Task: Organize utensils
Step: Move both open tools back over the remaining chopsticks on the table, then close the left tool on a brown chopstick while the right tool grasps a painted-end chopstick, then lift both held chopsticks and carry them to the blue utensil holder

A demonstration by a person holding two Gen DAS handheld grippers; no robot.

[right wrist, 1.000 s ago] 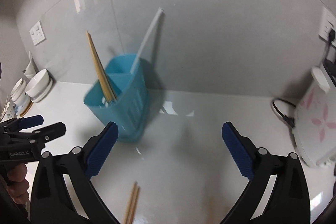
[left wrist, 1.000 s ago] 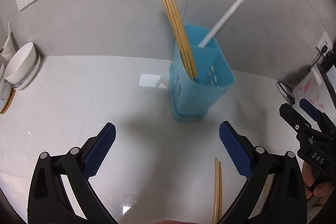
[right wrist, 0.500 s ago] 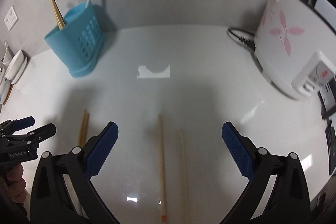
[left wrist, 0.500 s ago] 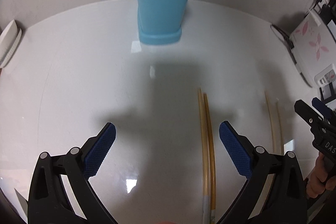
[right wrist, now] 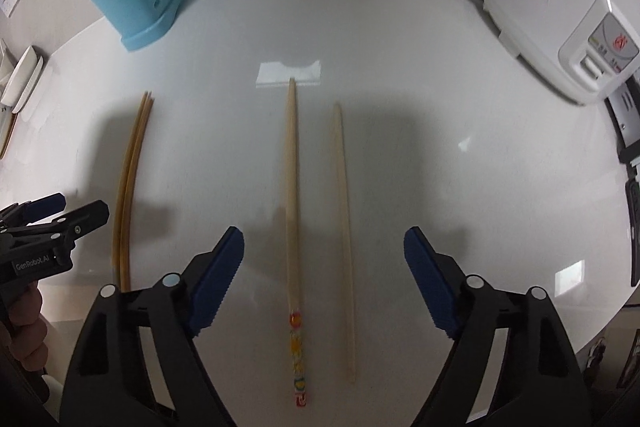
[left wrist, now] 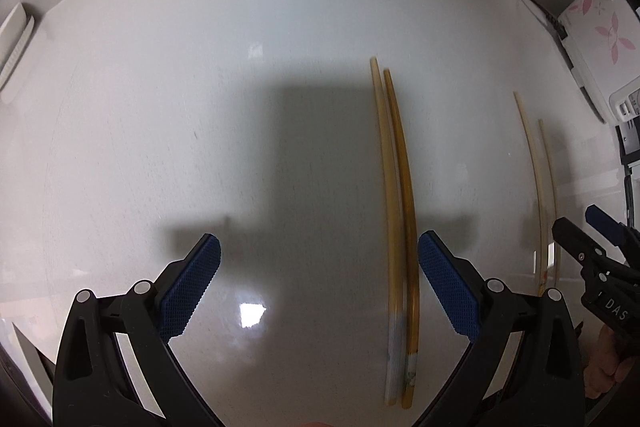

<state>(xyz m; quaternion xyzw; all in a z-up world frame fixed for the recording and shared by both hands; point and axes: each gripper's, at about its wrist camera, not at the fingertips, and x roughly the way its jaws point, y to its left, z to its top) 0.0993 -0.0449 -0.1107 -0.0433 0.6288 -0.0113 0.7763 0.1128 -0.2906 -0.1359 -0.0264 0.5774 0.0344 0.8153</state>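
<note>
1. We saw some chopsticks already standing in the blue holder (right wrist: 138, 1) at the back of the white surface (right wrist: 400, 155).
2. Four were left lying flat: a dark pair (left wrist: 398, 211) touching, and a pale pair (right wrist: 316, 211) slightly apart.
3. Our left gripper (left wrist: 320, 291) and right gripper (right wrist: 324, 279) both had fingers spread, holding nothing.

Both grippers are matte black plastic with silver round screws at the joints. Left gripper (left wrist: 319, 281) and right gripper (right wrist: 323, 269) each have blue pads (left wrist: 192, 285) with a fine knurled grid. White lettering on the bodies: "GenRobot.AI" and "DAS". Bare-skinned fingers (right wrist: 24, 323) show, no sleeves.
</note>
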